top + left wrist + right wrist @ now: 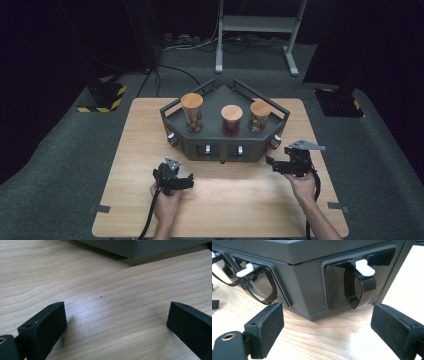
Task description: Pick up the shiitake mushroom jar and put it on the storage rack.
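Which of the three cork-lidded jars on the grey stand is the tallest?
The left jar, holding round brown pieces; its lid sits higher than those of the middle jar and right jar.

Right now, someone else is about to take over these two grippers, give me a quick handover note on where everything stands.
Left gripper: open, holding nothing, low over bare wood of the table, short of the grey tray.
Right gripper: open, holding nothing, facing the tray's front right corner, close to a dark pull handle with a white tab but not touching it.
Three cork-lidded jars stand in the tray: left jar, middle jar, right jar.
Done: nothing visibly moved or gripped.
Left: probably grip that handle; jars untouched.
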`<state>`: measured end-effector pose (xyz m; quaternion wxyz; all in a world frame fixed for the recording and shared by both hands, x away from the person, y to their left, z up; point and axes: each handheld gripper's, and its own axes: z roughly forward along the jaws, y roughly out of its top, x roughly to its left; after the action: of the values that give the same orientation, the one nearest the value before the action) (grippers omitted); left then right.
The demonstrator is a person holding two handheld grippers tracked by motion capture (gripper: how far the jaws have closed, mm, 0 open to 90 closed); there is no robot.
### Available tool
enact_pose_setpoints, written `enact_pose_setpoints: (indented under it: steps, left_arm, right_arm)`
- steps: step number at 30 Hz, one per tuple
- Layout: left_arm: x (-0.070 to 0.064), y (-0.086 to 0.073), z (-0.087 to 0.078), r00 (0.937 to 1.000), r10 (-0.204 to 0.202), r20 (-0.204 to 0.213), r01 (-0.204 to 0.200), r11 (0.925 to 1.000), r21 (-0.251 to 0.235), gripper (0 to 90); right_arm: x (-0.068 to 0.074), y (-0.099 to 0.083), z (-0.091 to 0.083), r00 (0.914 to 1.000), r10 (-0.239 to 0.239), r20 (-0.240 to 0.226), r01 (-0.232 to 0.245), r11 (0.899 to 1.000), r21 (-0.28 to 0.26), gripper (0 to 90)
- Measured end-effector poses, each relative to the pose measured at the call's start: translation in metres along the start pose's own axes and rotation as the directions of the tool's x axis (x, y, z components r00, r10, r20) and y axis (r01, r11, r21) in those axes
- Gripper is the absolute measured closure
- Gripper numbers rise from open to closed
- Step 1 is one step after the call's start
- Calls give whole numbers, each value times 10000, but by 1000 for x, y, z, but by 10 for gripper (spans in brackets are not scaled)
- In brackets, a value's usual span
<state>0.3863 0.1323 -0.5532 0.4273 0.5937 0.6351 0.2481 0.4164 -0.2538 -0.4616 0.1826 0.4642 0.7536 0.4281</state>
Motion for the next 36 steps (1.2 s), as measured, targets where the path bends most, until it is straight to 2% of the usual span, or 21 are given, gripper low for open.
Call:
enact_pose_setpoints:
  steps: [26, 36]
  left_arm:
    - [0, 0, 0, 10000, 4, -2, -4, 10000, 3, 26]
    - [0, 0, 0, 10000, 10, -3, -10, 10000, 9, 26]
  right_arm:
    - [1, -25, 12, 9998, 160, 143, -166, 9989, 448, 113]
    - [5, -34, 21, 9991, -74, 415, 41, 9969, 782, 111]
